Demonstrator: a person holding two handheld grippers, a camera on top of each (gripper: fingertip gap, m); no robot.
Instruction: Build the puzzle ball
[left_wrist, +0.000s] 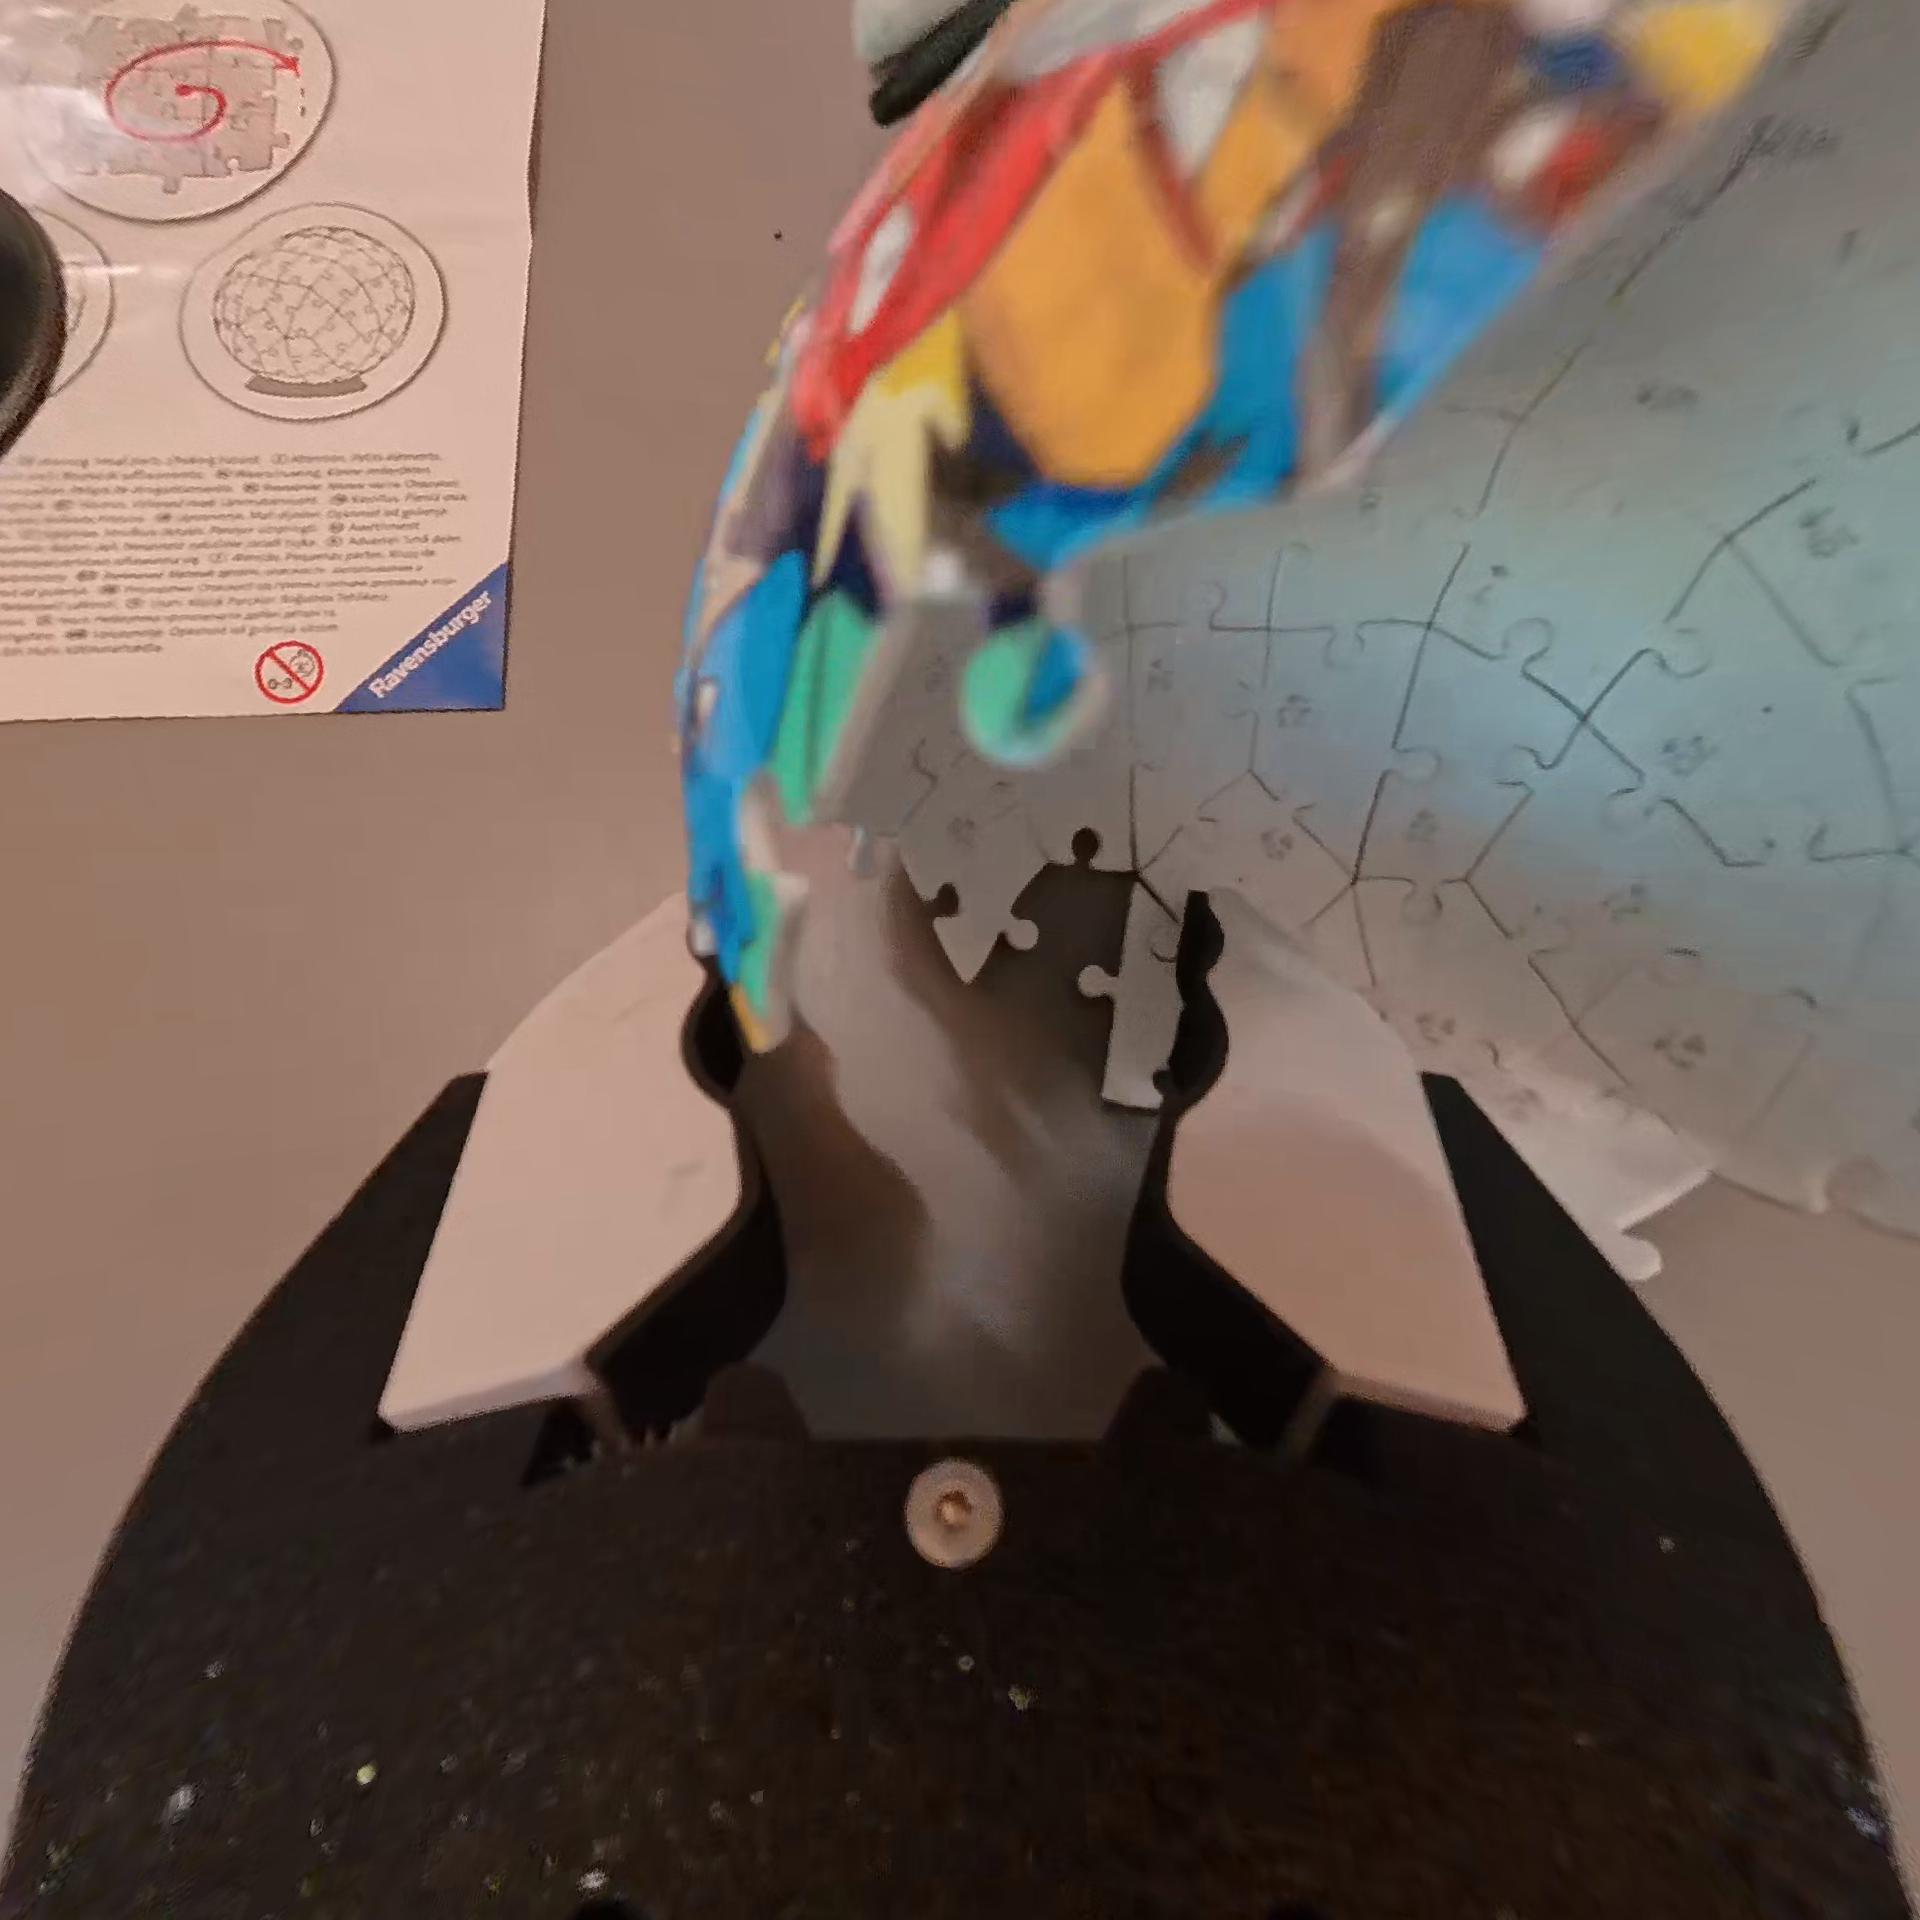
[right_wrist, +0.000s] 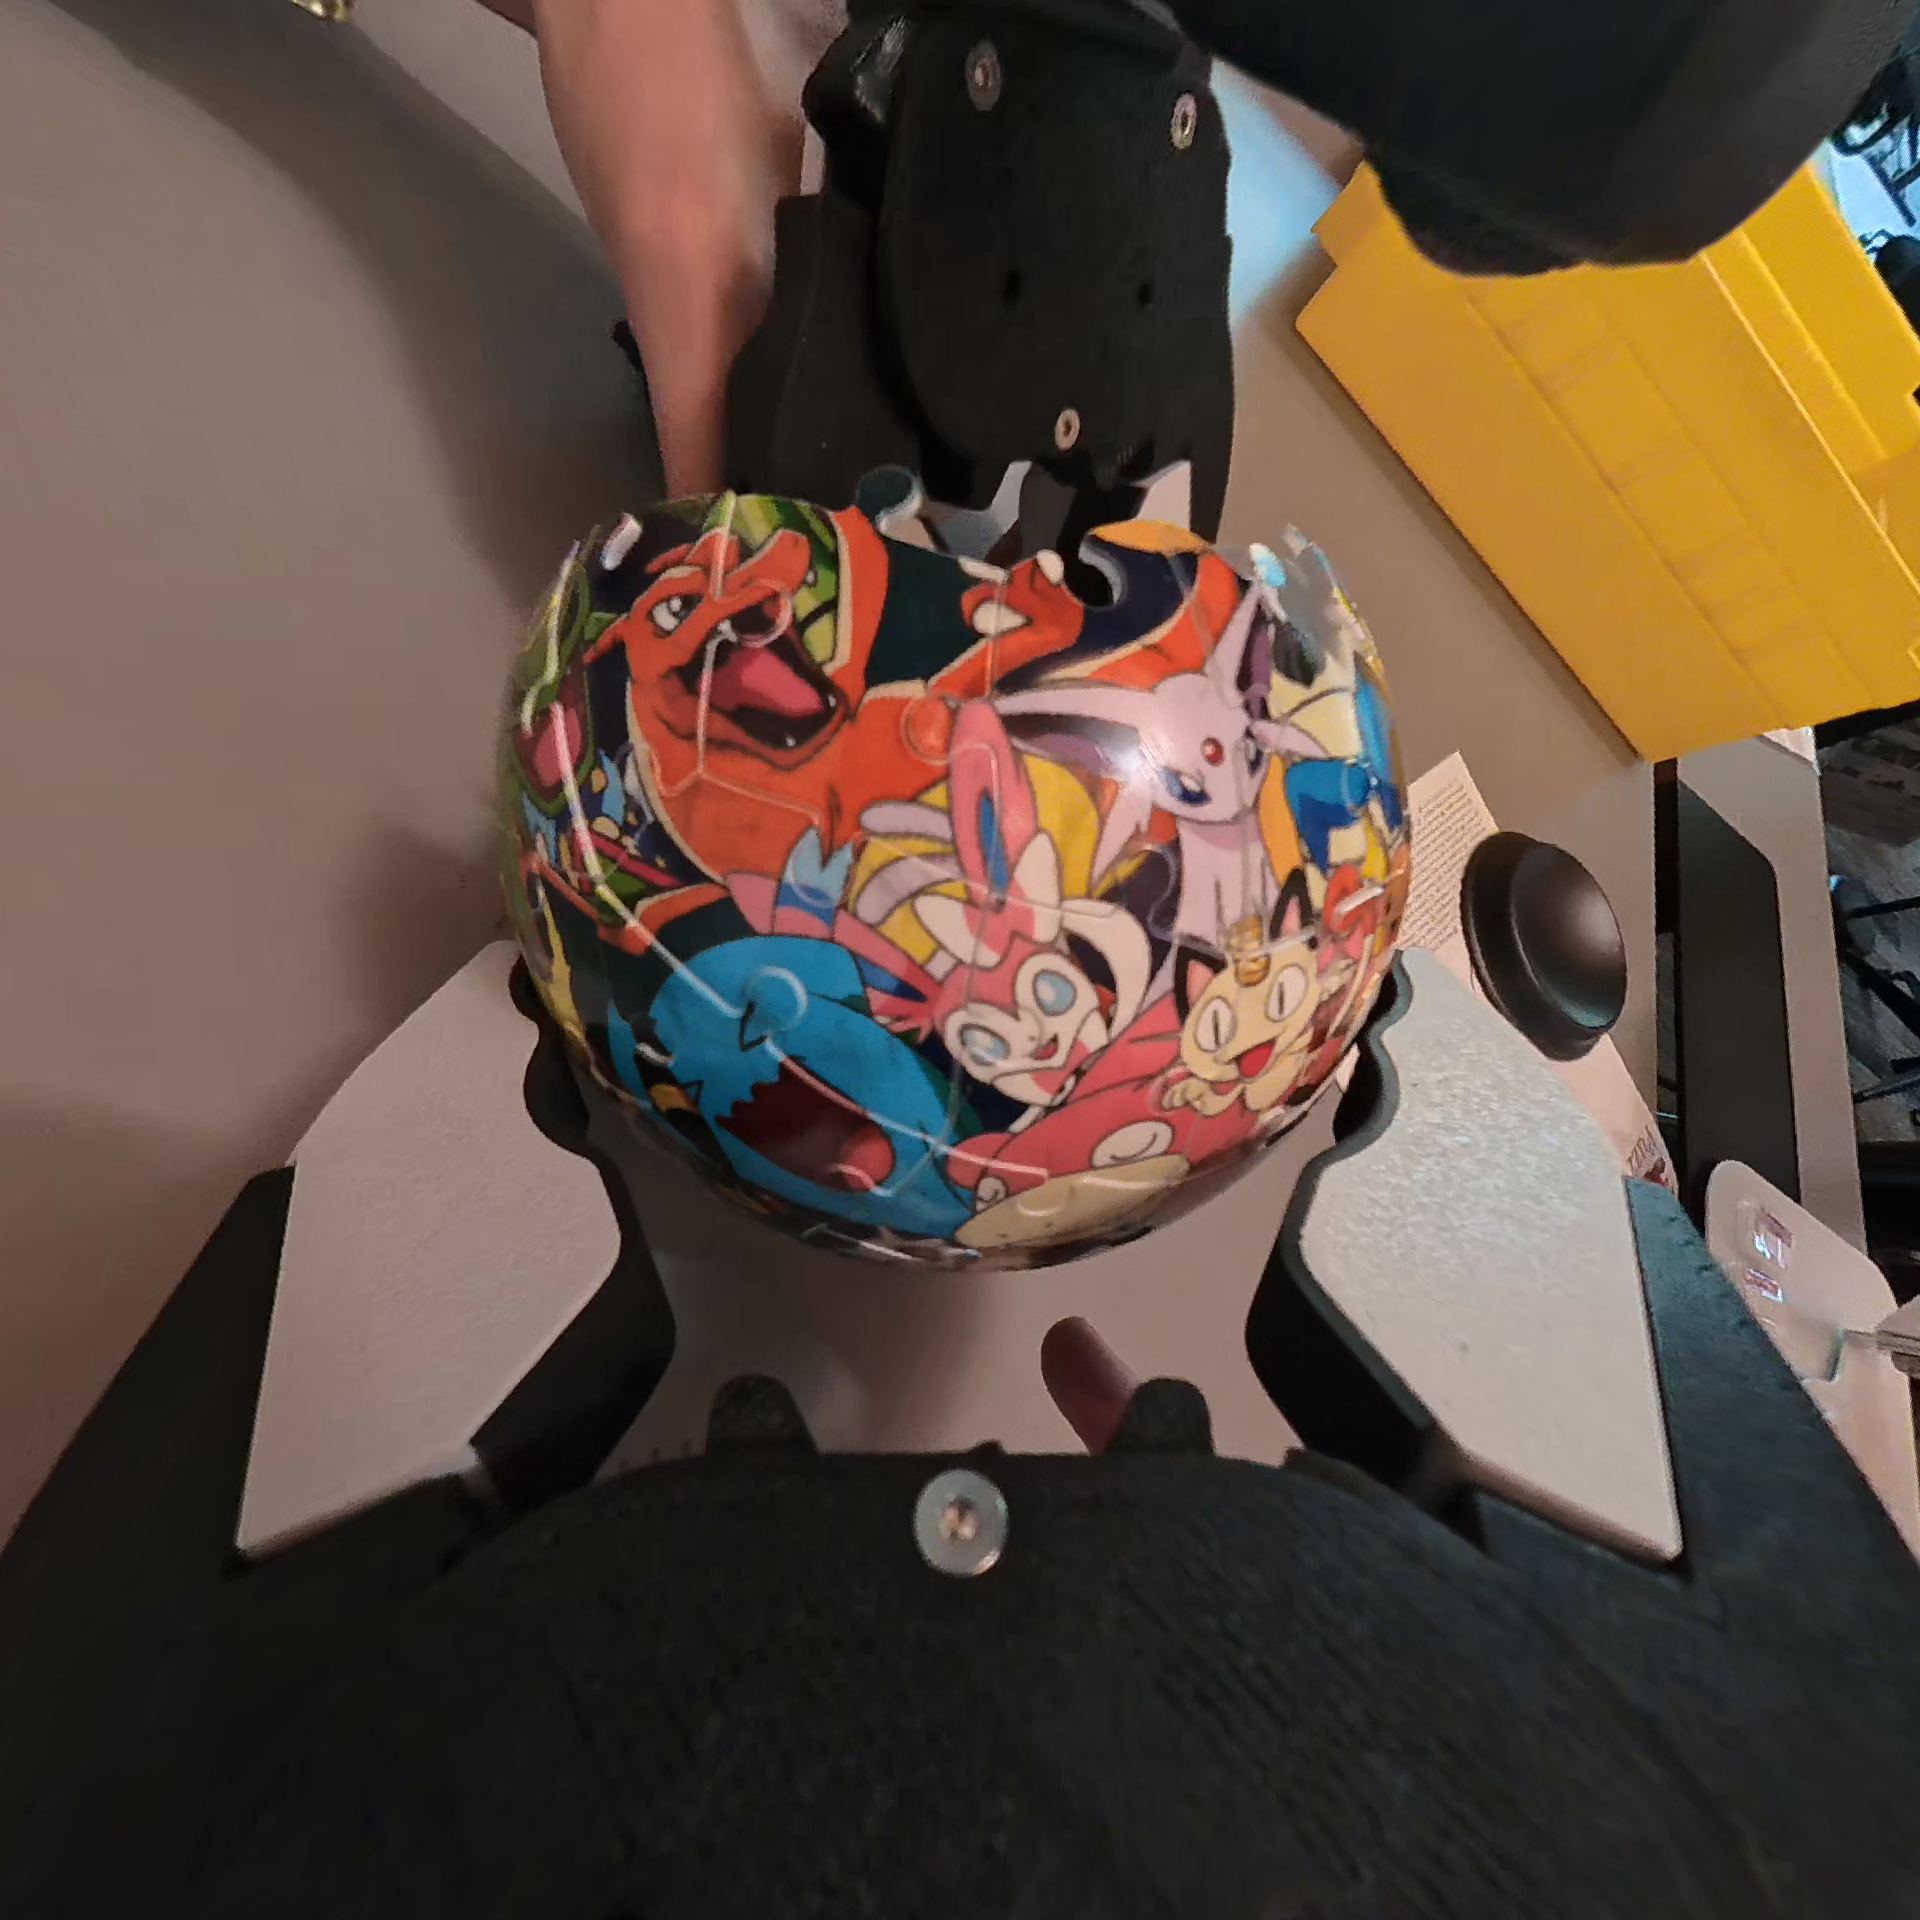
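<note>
The puzzle ball (right_wrist: 935, 883) is a partly built sphere with bright cartoon creatures outside and a grey numbered inside (left_wrist: 1507, 727). Its top is open with a jagged rim. My right gripper (right_wrist: 956, 1049) is shut on the ball, one finger on each side. My left gripper (left_wrist: 956, 1018) is partly closed at the rim: one fingertip (left_wrist: 717, 1039) touches the coloured outer edge, the other (left_wrist: 1195, 997) sits against a grey piece (left_wrist: 1132, 997). I cannot tell whether it pinches. The left gripper also shows in the right wrist view (right_wrist: 1049, 509), at the ball's top rim.
A folded instruction sheet (left_wrist: 260, 364) lies on the grey table at the far left. A black round stand (right_wrist: 1548, 935) sits to the right of the ball. A yellow bin (right_wrist: 1621, 468) stands at the back right. A person's hand (right_wrist: 675, 260) holds the left gripper.
</note>
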